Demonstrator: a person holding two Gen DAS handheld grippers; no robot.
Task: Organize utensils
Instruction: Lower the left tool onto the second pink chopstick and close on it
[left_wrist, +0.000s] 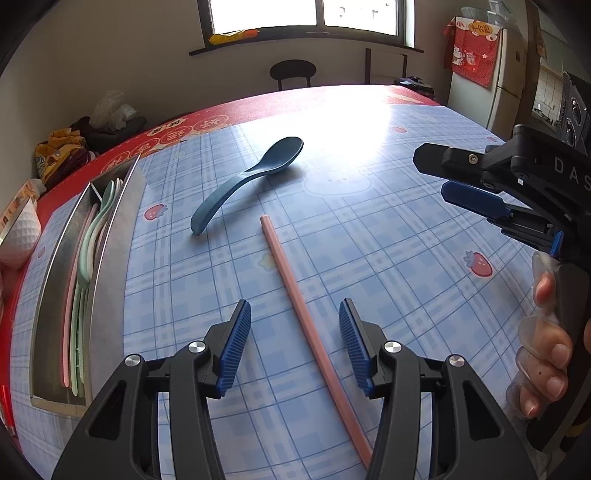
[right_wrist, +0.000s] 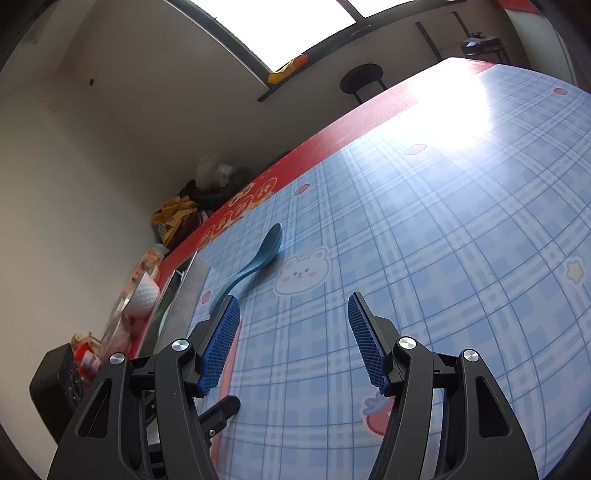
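Left gripper (left_wrist: 294, 345): jaws spread either side of a pink chopstick (left_wrist: 295, 295), pads clear of it, stick flat on the checked tablecloth (left_wrist: 388, 258). Right gripper (right_wrist: 293, 341): spread too, nothing between, hanging above the cloth. Beyond the chopstick, a blue spoon (left_wrist: 251, 177), lying apart. At far left, a metal tray (left_wrist: 110, 258) with pale green and pink utensils inside.

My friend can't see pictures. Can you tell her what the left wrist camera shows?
A pink chopstick lies on a blue plaid tablecloth between the open left gripper, untouched. A blue spoon lies beyond it, a metal tray of pastel utensils sits at the left, and the right gripper hovers at the right.
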